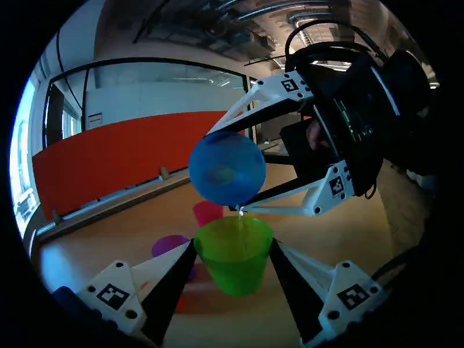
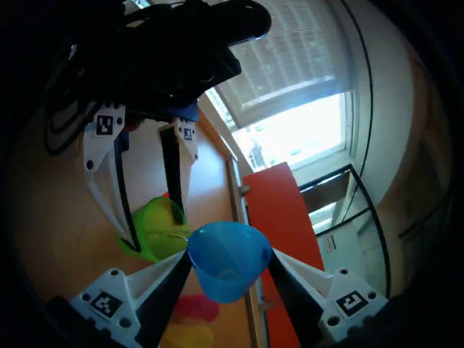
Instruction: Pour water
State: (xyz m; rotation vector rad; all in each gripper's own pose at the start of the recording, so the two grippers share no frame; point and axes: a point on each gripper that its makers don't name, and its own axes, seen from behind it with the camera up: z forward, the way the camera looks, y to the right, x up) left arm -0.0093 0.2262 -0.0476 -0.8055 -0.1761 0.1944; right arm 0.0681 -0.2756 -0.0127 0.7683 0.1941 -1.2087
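In the left gripper view, the left gripper (image 1: 232,248) is clamped on the green cup (image 1: 235,269), one finger pressing each side, and the cup stands upright and low over the table (image 1: 354,232). Right above the green cup, the right gripper (image 1: 229,170) reaches in from the far side. It grasps the blue cup (image 1: 225,165), which is tipped hard over so that its base faces this camera. A thin stream of water (image 1: 240,216) falls from the blue cup's low lip into the green cup's mouth. How full the green cup is I cannot tell. A pink cup (image 1: 206,211) stands just behind the green cup and a purple cup (image 1: 167,245) is beside it. Part of a hand (image 1: 316,136) shows behind the right gripper's body.

In the right gripper view, the right gripper (image 2: 229,255) pinches the blue cup (image 2: 227,268) between both fingers. The cup's lip sits just over the green cup (image 2: 152,229). The blue cup looks nearly drained, with a pale patch at its bottom. The left gripper (image 2: 156,229) comes down from above, its two fingers pressed on the green cup's walls.
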